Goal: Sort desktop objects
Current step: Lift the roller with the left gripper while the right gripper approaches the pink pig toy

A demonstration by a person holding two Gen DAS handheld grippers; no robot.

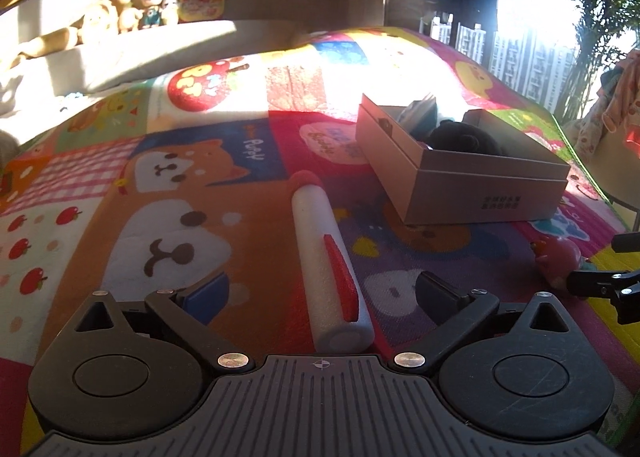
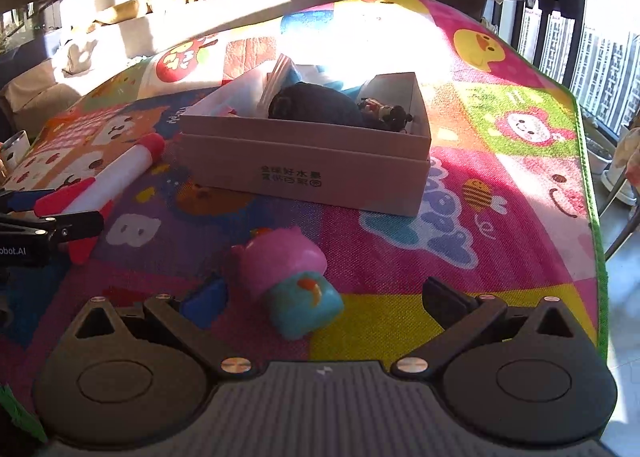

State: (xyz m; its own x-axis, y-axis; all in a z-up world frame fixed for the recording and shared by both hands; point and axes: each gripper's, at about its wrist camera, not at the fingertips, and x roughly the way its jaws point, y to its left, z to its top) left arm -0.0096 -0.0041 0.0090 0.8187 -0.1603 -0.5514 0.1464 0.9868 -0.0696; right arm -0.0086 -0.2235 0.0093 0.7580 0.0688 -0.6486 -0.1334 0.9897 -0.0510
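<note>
Left gripper (image 1: 320, 293) wide apart, straddling but not touching white foam marker with red cap (image 1: 330, 257), flat on cartoon play mat (image 1: 160, 185). Right gripper (image 2: 324, 297) also spread, pink and teal toy (image 2: 292, 277) on mat between fingers, unpressed. Open cardboard box (image 2: 304, 165) just beyond, holding black plush (image 2: 316, 103) and small figures (image 2: 384, 111).

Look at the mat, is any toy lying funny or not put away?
Two things still lie outside the open cardboard box: the white foam tube with red ends, lying flat, and the pink and turquoise toy figure, tipped on its side. Nothing looks broken or spilled.
</note>
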